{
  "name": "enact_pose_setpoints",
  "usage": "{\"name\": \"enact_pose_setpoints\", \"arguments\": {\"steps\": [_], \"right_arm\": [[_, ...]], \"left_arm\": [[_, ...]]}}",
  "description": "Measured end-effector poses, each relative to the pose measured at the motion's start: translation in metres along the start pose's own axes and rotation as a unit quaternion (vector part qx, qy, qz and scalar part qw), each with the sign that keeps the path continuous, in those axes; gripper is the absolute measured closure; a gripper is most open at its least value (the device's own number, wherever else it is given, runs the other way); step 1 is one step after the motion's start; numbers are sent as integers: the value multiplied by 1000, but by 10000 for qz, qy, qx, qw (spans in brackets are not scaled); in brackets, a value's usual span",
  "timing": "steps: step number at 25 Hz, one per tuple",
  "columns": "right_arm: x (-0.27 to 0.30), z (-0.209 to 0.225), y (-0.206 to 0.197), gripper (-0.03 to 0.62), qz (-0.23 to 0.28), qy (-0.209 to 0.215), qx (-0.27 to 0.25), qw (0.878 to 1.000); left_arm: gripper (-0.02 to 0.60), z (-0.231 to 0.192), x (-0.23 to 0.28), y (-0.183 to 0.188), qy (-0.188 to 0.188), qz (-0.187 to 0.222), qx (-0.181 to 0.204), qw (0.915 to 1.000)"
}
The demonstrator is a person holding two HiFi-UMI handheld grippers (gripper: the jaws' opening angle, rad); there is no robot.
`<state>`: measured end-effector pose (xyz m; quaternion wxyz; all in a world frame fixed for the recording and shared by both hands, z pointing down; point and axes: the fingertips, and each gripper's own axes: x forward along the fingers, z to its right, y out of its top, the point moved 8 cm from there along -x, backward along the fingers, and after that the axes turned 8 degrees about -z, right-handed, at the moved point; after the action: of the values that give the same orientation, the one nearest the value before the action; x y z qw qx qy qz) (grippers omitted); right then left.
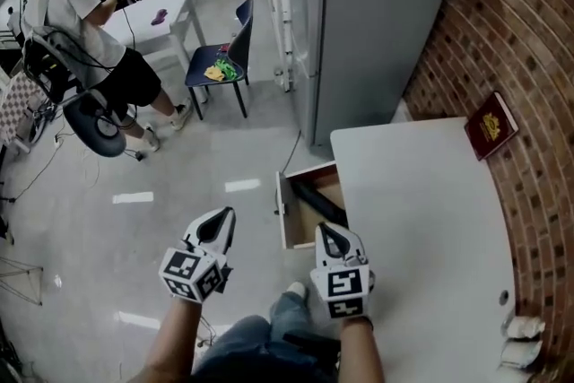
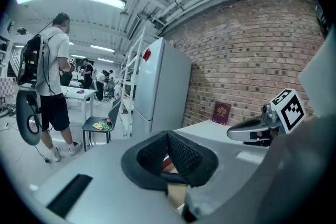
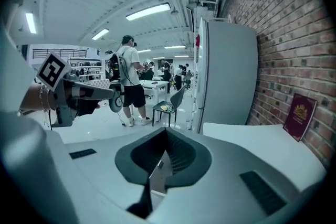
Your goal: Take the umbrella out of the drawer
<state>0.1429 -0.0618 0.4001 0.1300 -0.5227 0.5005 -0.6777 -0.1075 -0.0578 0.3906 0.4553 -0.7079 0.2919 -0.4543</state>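
Drawer open, umbrella not yet out: the drawer (image 1: 287,224) under the white table (image 1: 421,220) stands pulled out. The dark folded umbrella (image 1: 314,196) lies inside it, slanting from 11 o'clock to 5 o'clock, with its near end slipping under the tabletop's edge. Opening looks finished. Reaching in, gripping and lifting the umbrella clear all appear still to be done.

The left gripper (image 1: 228,213) hangs over the shiny floor at about 8 o'clock from the drawer, near it but not touching. Its jaws are pressed together tip to tip with nothing between them, which the left gripper view confirms. There the ribbed pads (image 2: 181,152) meet at a point, with the drawer glimpsed beyond.

The right gripper (image 1: 324,230) sits at 6 o'clock from the umbrella, just beside the drawer's near corner and the table's edge. Its jaws are likewise closed on nothing, and it does not appear to touch drawer or umbrella. Either tool would have to spread its jaws before it could take hold.
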Motion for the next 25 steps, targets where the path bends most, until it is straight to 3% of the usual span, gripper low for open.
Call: {"name": "enact_pose_setpoints", "arguments": {"steps": [8,13,21,22,25], "right_arm": [[48,10,-4,602,-408,298,-25,9987],[88,5,-17,602,-927,469,-105,9945],[163,11,-55,602,-1866,162,62,9823],[172,12,-60,586,-1947,150,118,9807],[195,14,-72,431,-2191,162,297,9751]], "left_arm": [[583,-27,40,-16,-50,-403,-276,9988],[583,-43,69,-37,-268,-721,-486,9958],[583,-83,124,-68,-524,-1209,-723,9886],[583,-89,129,-72,-542,-1261,-749,9877],[583,-101,140,-81,-620,-1444,-775,9845]]}}
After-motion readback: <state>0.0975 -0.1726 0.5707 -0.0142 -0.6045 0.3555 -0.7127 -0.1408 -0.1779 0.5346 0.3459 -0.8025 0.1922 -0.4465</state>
